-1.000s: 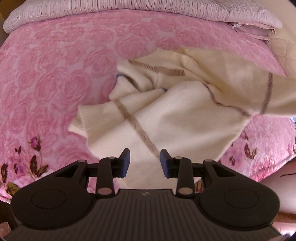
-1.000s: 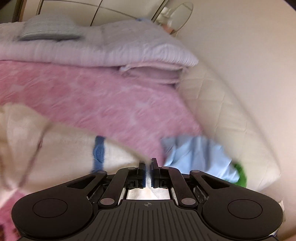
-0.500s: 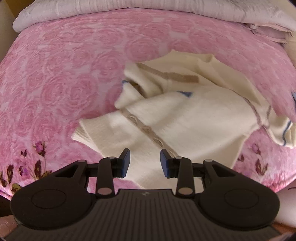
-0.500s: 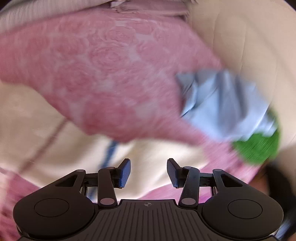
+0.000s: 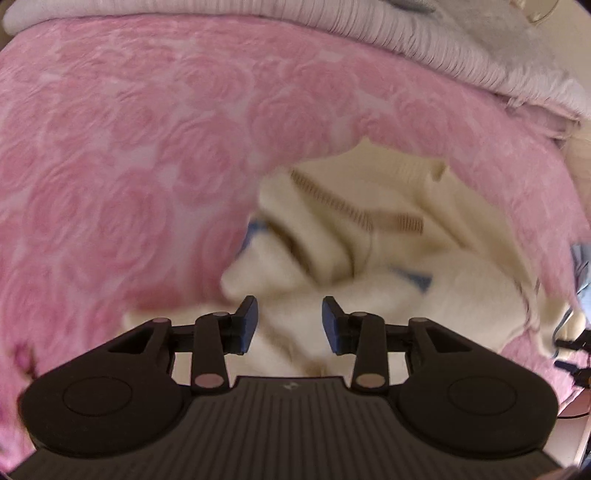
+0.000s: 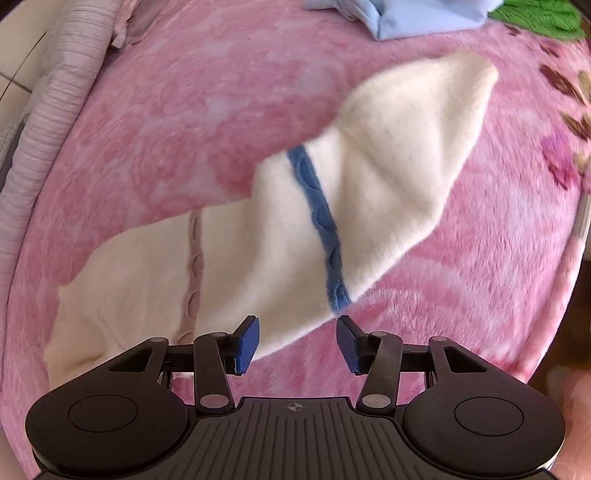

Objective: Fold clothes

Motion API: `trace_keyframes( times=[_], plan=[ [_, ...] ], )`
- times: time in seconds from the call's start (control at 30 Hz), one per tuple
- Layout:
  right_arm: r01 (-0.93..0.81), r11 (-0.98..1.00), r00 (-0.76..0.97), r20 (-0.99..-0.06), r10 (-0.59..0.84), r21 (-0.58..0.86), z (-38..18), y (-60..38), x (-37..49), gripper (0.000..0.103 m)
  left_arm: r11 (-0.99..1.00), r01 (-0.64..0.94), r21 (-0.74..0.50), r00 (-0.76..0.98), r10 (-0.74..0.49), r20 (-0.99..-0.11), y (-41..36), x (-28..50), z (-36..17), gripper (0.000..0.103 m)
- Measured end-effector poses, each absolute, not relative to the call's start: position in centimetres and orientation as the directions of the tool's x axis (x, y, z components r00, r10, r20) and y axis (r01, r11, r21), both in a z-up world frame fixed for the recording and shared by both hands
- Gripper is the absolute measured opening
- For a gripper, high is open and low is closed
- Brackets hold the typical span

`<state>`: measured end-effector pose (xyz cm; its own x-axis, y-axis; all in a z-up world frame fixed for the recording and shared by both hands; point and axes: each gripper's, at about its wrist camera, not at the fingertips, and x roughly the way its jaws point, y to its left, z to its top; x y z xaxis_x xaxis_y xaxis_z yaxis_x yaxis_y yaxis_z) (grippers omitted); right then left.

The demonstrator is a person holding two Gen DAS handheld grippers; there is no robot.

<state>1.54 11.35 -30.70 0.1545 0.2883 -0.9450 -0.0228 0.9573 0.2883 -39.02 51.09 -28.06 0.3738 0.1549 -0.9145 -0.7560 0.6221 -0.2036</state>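
Pink rose-patterned bedspread (image 5: pixel 155 155) is filling the ground beneath both my grippers. My left gripper (image 5: pixel 290 320) is pointing steeply down with its jaws partway apart and opening, and nothing is pinched between them; the cream sweater (image 5: pixel 369 266) is lying rumpled just below and beyond the fingertips, blurred, with a tan ribbed band and a blue trim showing in its folds. My right gripper (image 6: pixel 298 339) is standing with its jaws about half apart, gripping nothing; the sweater's edge is lying flat on the bedspread right ahead of the pads, its blue stripe (image 6: pixel 321 225) running toward the gap and a pale brown stripe (image 6: pixel 194 273) further left. Beyond that, a light blue garment (image 6: pixel 406 14) and a green one (image 6: pixel 543 18) are sitting at the far edge, and a pale ribbed quilt (image 5: pixel 406 48) is bunching at the head of the bed. Compared with a second ago, my right jaws were closed on the sweater and are now released, with the cloth dropped flat; my left jaws are wider and nearer the sweater.
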Motion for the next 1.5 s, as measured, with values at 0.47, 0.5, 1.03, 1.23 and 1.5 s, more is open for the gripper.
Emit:
trace_keyframes(
  times=[0.47,0.5,1.03,1.23,1.5],
  plan=[
    [-0.076,0.975,0.183,-0.958,0.22,0.209,-32.9,13.1,-1.9,0.05,0.463,-0.797,-0.389,0.52,0.196,-0.831,57.2,-41.7,-29.4,0.007],
    [-0.081,0.975,0.187,-0.957,0.22,0.208,-32.7,13.2,-1.8,0.05,0.477,-0.796,-0.373,0.535,0.267,-0.801,57.6,-42.6,-27.3,0.007],
    [-0.26,0.926,0.136,-0.939,0.315,0.273,-33.2,16.5,-5.5,0.05,0.295,-0.948,-0.119,0.265,0.524,-0.809,59.7,-54.4,-26.1,0.015],
    [-0.189,0.926,0.114,-0.929,0.352,0.328,-33.4,13.3,-7.0,0.05,0.272,-0.914,-0.302,0.379,0.303,-0.874,52.9,-55.6,-29.8,0.027],
    [-0.197,0.811,-0.12,-0.834,0.538,0.551,-34.1,15.5,-12.7,0.05,0.062,-0.904,-0.423,0.423,0.268,-0.866,52.2,-55.7,-32.8,0.032]
  ],
)
